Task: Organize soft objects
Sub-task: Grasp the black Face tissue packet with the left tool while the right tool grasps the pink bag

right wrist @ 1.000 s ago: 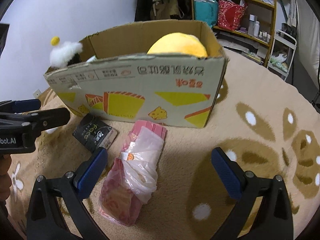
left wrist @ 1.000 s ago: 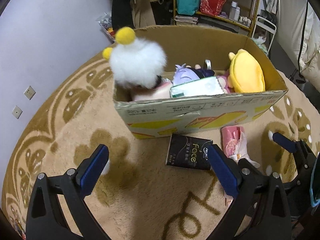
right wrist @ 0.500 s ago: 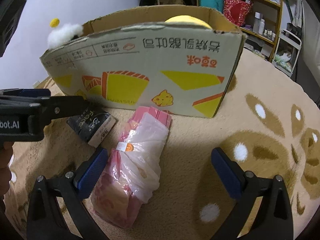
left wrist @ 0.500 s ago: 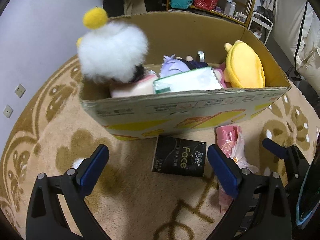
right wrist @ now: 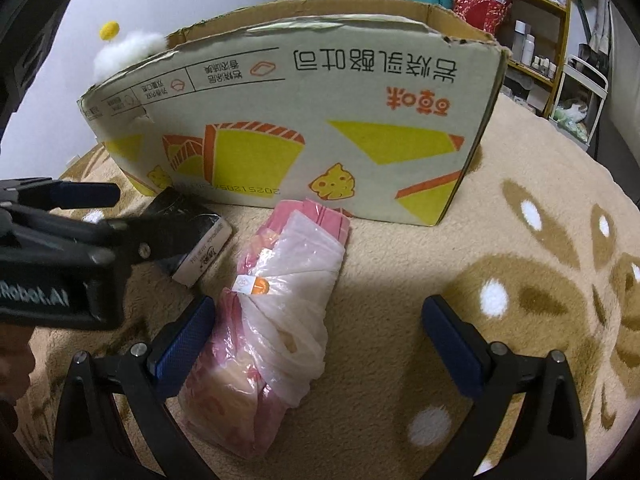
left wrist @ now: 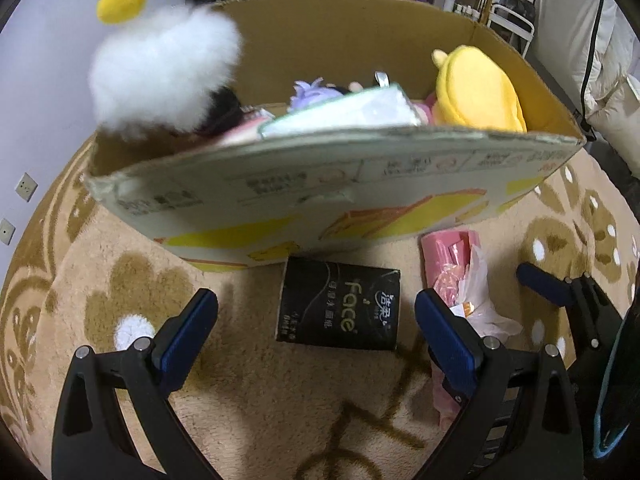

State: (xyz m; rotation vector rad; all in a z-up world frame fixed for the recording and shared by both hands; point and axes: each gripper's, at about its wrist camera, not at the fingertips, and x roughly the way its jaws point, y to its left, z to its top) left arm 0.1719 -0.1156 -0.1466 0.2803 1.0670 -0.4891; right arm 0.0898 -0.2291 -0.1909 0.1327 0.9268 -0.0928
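A cardboard box (left wrist: pixel 320 196) stands on the rug and holds a white fluffy toy (left wrist: pixel 160 76), a yellow plush (left wrist: pixel 476 88), a purple-haired doll (left wrist: pixel 312 90) and a tissue pack (left wrist: pixel 352 112). A black tissue pack (left wrist: pixel 340 308) lies in front of the box, between the pads of my open left gripper (left wrist: pixel 316 328). A pink packet in a clear plastic bag (right wrist: pixel 276 316) lies to its right, inside my open right gripper (right wrist: pixel 320 340). The box also shows in the right wrist view (right wrist: pixel 304 128), with the black pack (right wrist: pixel 192 236) partly hidden by the left gripper.
The beige rug with brown patterns (right wrist: pixel 540 280) covers the floor. Shelves with bottles and bags (right wrist: pixel 520 32) stand behind the box. A white wall with sockets (left wrist: pixel 24 188) is at the left. A white rug spot (left wrist: pixel 132 330) lies near my left finger.
Both grippers have moved forward and down towards the box. The black pack now sits between the left pads, and the pink packet is closer in the right gripper.
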